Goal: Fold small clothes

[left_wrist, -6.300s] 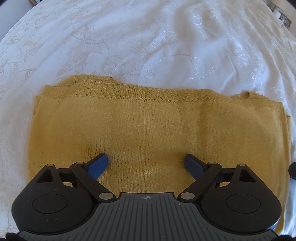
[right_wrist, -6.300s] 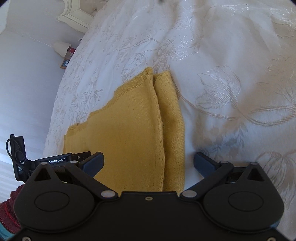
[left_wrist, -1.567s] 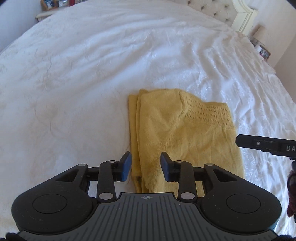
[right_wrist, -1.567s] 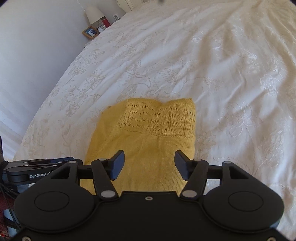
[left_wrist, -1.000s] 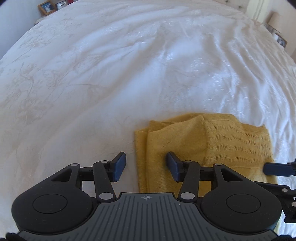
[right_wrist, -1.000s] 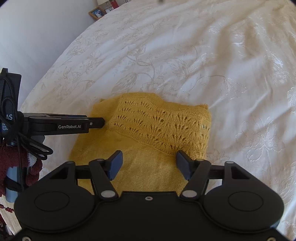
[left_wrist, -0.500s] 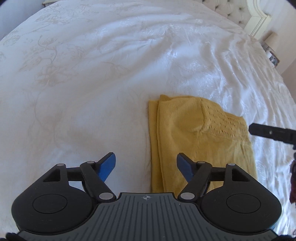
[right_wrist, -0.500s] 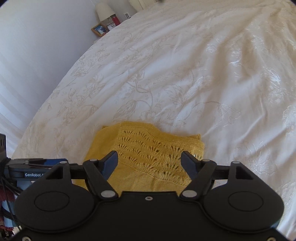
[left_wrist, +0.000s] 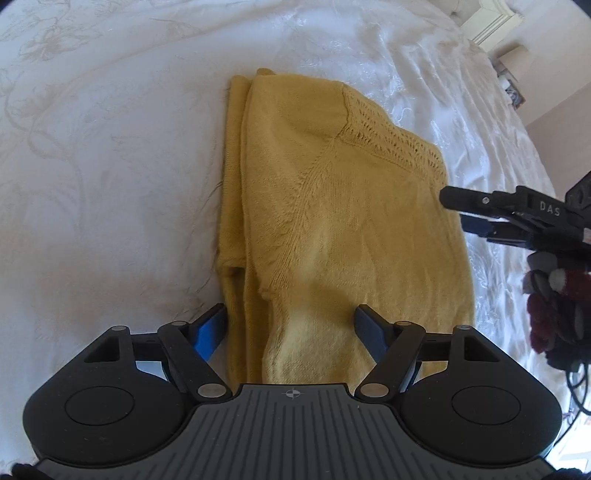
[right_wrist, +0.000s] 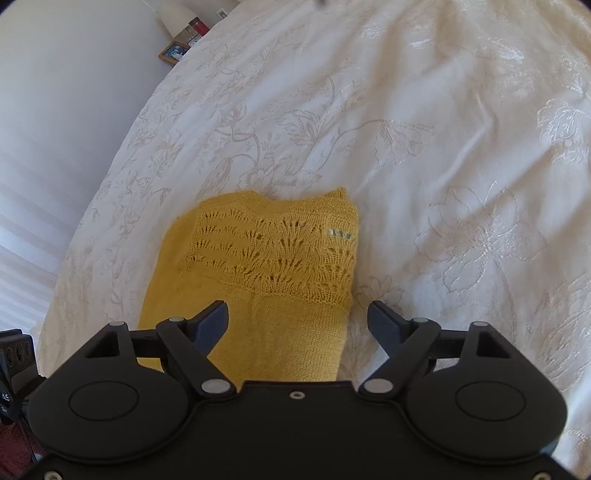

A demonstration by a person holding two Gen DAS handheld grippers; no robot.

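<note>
A folded yellow knitted garment [left_wrist: 343,221] lies flat on the white bedspread [left_wrist: 110,155]. Its lace-patterned end [right_wrist: 273,254] points away from me in the right wrist view. My left gripper [left_wrist: 291,326] stands open just above the garment's near end, one fingertip off its left edge and the other over the cloth. My right gripper [right_wrist: 299,317] hovers over the garment's right edge with its jaws opening; cloth lies between them but the pads do not press on it. In the left wrist view the right gripper [left_wrist: 480,218] reaches in beside the lace end.
The embroidered bedspread [right_wrist: 443,166] spreads wide on every side. A bedside table with a picture frame [right_wrist: 173,51] stands at the far left, a cream headboard [left_wrist: 487,22] at the far right. A dark red sleeve [left_wrist: 554,306] and cables are behind the right gripper.
Both grippers' jaws have spread wider. The left gripper has swung over and come down close to the garment's near end. The right gripper has shifted and sunk slightly over the lace end.
</note>
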